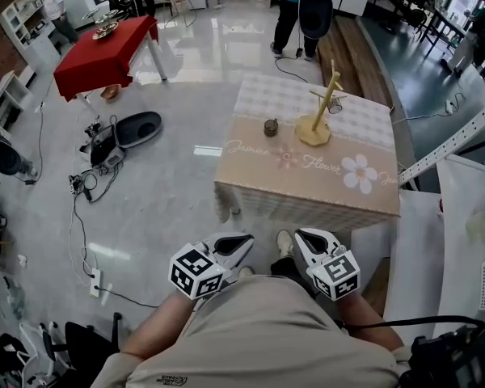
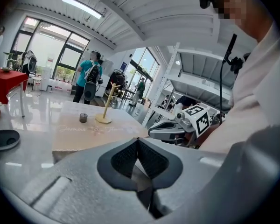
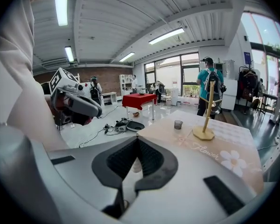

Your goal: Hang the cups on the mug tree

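Observation:
The wooden mug tree stands on the table with the beige flowered cloth, and one glass cup hangs on a right-hand branch. A small dark cup stands on the cloth left of the tree's base. My left gripper and right gripper are held close to my body, well short of the table's near edge, both shut and empty. The left gripper view shows its jaws closed, with the cup and tree far off. The right gripper's jaws are closed too, with the tree ahead to the right.
A red-clothed table stands far left. Cables and a dark oval object lie on the floor left of the table. A person stands beyond the table. A white surface borders the right side.

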Demonstrator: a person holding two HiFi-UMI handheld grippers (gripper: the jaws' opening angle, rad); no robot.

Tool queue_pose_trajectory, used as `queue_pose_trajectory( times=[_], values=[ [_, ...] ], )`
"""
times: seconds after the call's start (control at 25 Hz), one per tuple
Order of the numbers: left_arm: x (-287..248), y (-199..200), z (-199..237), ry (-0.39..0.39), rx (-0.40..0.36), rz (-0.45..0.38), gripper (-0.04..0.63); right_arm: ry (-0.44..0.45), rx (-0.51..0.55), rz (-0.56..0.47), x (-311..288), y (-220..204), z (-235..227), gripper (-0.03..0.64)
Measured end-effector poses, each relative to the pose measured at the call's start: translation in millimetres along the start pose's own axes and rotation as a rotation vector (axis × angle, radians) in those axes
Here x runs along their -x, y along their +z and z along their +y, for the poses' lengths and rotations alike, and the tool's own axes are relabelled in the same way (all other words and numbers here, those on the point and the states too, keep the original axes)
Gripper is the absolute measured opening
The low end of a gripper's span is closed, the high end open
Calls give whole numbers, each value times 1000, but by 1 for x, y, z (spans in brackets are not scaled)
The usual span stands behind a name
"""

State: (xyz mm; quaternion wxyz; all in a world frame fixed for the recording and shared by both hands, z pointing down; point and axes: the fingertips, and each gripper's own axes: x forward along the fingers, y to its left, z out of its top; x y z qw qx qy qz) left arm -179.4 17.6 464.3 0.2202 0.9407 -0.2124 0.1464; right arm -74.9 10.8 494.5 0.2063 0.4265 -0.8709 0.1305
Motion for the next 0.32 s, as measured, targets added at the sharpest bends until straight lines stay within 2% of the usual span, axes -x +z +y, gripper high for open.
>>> queue_pose_trajectory(
  times=[0.32],
  values=[
    [9,-7,-3,-11,6,7,9,2,10,14,3,2,13,14]
  ],
)
